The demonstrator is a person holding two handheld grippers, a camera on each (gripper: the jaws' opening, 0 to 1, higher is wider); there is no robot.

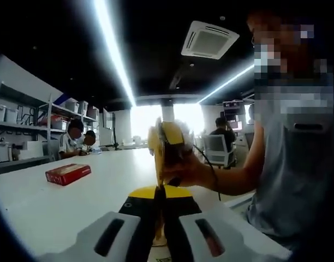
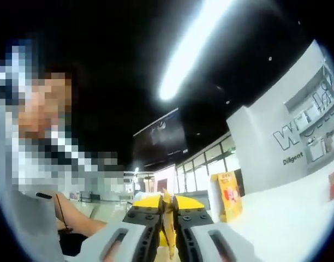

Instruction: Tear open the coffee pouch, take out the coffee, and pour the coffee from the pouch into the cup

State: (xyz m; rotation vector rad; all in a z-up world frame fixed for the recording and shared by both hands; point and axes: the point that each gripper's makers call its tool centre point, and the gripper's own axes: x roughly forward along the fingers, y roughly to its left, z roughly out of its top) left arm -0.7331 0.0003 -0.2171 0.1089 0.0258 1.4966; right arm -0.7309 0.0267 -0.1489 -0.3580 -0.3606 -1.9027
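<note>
the long white surface is stretching away under the ceiling light strips, and it is carrying a red box lying flat, well off to one side of the work. above the surface, a person in a grey top is sitting close and facing both cameras, with two other people working at a far bench by the shelving. in the left gripper view the right tool is coming in from the right, held upright in the person's hand, so both tools are meeting in front of the body, probably so the two can pull against each other. the left tool is showing its jaws drawn together on something thin and pale that is running down between them, which i am judging to be an edge of the coffee pouch, though it is too narrow to read. in the right gripper view the right tool is likewise showing jaws closed on a narrow yellow strip of the coffee pouch, sticking up between the tips. the pouch is therefore hanging between the two tools, off the surface, and the tear is looking like the step in hand. a yellow carton is standing beyond.
</note>
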